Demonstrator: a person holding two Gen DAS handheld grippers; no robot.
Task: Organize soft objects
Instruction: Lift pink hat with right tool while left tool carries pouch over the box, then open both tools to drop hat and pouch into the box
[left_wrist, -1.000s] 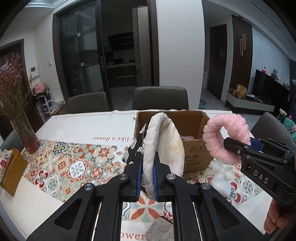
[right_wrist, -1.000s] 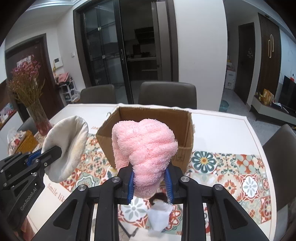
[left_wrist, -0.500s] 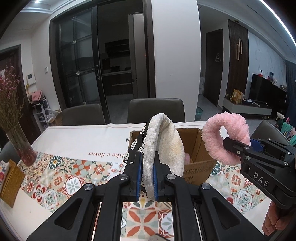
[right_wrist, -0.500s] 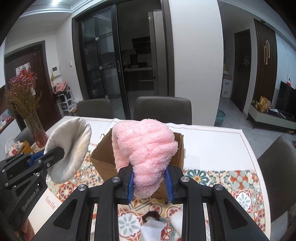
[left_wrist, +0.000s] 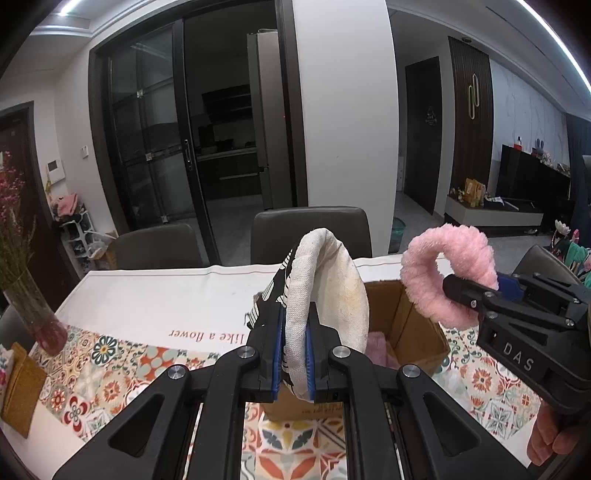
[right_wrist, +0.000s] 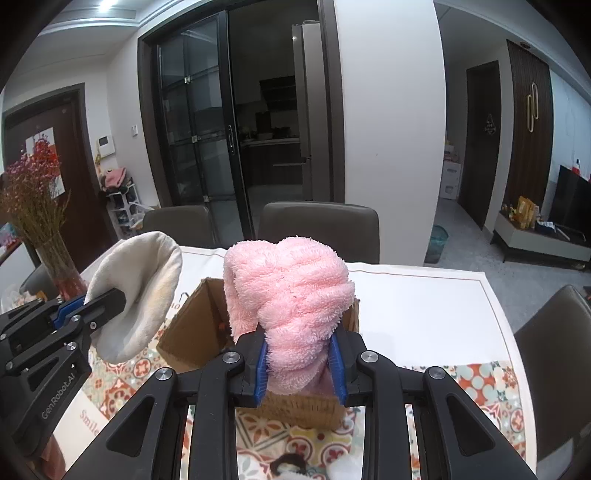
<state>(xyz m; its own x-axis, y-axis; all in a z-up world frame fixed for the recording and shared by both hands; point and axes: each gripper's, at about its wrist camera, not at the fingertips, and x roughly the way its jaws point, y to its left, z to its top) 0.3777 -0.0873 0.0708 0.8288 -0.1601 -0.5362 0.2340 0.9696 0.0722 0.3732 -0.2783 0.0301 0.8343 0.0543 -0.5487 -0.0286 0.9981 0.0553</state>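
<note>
A cream cloth mitt (left_wrist: 325, 291) with a black-and-white patterned side stands up from the left hand-held gripper (left_wrist: 293, 354), whose jaws are clamped tight on its lower edge. A fluffy pink towel (right_wrist: 291, 299) bulges up out of the right hand-held gripper (right_wrist: 297, 365), pinched narrowly between the blue pads. Both hang above an open cardboard box (left_wrist: 417, 332) on the patterned tabletop (left_wrist: 110, 350).
</note>
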